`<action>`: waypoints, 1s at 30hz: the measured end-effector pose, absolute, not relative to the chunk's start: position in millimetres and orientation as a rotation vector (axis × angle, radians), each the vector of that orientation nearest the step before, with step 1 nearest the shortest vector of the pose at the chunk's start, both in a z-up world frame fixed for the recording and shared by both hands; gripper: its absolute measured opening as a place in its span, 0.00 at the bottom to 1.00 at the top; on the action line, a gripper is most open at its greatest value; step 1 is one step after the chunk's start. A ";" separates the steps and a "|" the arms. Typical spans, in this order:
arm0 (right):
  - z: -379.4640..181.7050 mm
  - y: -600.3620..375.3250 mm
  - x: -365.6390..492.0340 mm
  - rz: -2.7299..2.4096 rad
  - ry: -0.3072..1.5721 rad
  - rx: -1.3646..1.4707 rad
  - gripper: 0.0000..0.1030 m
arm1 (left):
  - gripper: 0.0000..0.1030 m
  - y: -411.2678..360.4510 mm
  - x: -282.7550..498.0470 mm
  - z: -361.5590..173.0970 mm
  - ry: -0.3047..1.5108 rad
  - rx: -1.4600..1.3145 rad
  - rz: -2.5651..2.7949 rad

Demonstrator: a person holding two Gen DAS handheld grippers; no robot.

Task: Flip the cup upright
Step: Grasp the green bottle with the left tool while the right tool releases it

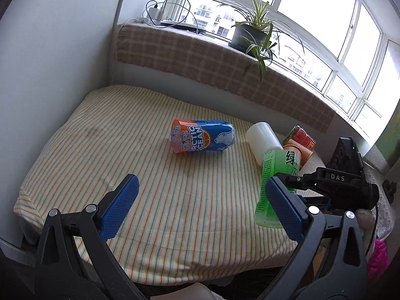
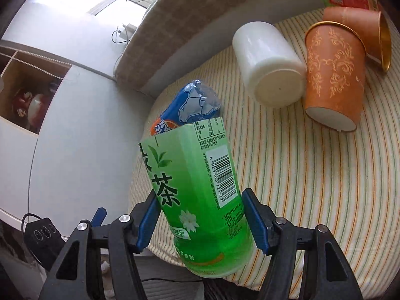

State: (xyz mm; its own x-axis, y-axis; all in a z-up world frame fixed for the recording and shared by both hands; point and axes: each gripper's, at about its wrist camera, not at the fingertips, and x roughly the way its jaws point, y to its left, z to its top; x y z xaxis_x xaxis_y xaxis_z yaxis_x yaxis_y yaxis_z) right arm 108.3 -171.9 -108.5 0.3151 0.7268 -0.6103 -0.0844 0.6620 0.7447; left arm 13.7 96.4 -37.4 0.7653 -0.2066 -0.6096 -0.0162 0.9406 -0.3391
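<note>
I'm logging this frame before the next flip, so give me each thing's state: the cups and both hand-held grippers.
Green cup: clamped in the right hand-held gripper, tilted.
Blue and orange cup: lying on its side on the striped cloth.
White cup: lying on its side.
Orange patterned cup: lying on its side, against the white cup.
Left hand-held gripper: open, holding nothing.
Right hand-held gripper: shut on the green cup.

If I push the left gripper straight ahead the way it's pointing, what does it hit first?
Most likely the blue-and-orange cup lying on its side on the striped cloth. The left gripper is open with only bare cloth between it and that cup, though depth is hard to judge.
</note>
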 end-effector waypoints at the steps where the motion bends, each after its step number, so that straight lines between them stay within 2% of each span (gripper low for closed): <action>1: -113.7 -174.0 107.7 0.575 1.138 0.704 0.65 | 1.00 96.8 15.4 -38.9 0.706 -0.353 -0.113; 8: -134.9 -178.1 111.4 0.503 1.172 0.743 0.67 | 0.99 91.0 17.7 -39.8 0.730 -0.353 -0.140; 9: -134.3 -177.2 113.3 0.495 1.172 0.730 0.68 | 0.99 89.9 18.6 -39.8 0.734 -0.353 -0.144; 10: -132.9 -176.5 114.5 0.495 1.168 0.715 0.76 | 0.99 89.2 19.8 -39.8 0.737 -0.353 -0.151; 12: -129.6 -179.8 113.1 0.484 1.150 0.699 0.82 | 0.99 87.1 22.7 -40.5 0.749 -0.356 -0.164; 18: -102.1 -200.3 91.1 0.481 1.030 0.611 0.82 | 0.96 76.1 41.9 -44.2 0.817 -0.393 -0.243; 27: -59.8 -228.3 21.5 0.257 0.817 0.261 0.85 | 0.96 48.5 73.9 -57.6 0.933 -0.468 -0.357; 30: -53.3 -237.1 4.3 0.183 0.771 0.201 0.87 | 0.89 42.0 85.2 -64.2 0.982 -0.502 -0.363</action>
